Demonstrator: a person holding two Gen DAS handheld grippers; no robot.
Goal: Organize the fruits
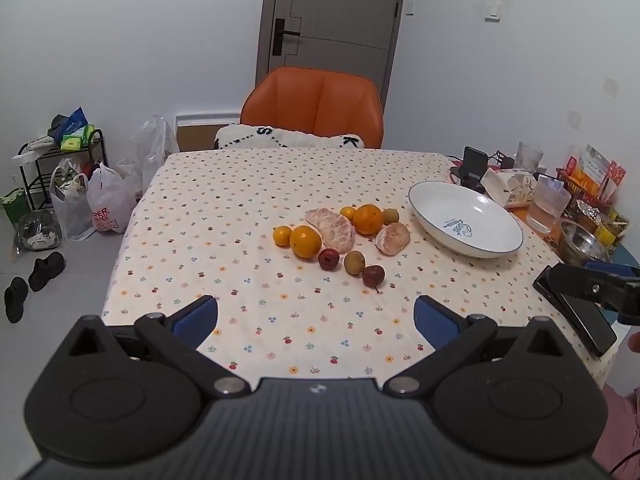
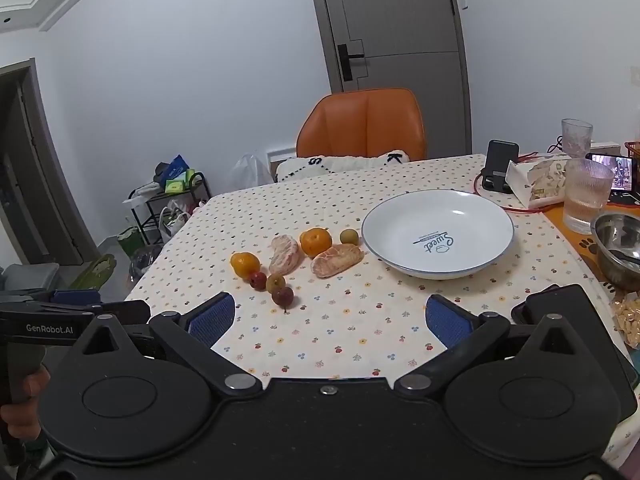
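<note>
Both grippers, left gripper (image 1: 316, 322) and right gripper (image 2: 330, 320), spread wide before clustered fruits (image 1: 340, 236) (oranges, peeled segments, small reds).

Flower-print table (image 1: 240, 216) with loose fruits (image 1: 340, 236) beside empty white plate (image 1: 440, 196).

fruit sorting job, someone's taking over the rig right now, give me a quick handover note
Left gripper: open, empty, hovering over the near edge of the floral tablecloth.
Right gripper: open, empty, also at the near edge.
Wide white plate with a blue rim: on the right side of the table, nothing in it.
Fruit: all loose on the cloth left of the plate: oranges, two peeled citrus pieces, two small dark red fruits, small yellow-green fruits.
Done: nothing moved into the plate.
Left: every piece, probably into the plate; the peeled piece lies nearest it.
</note>
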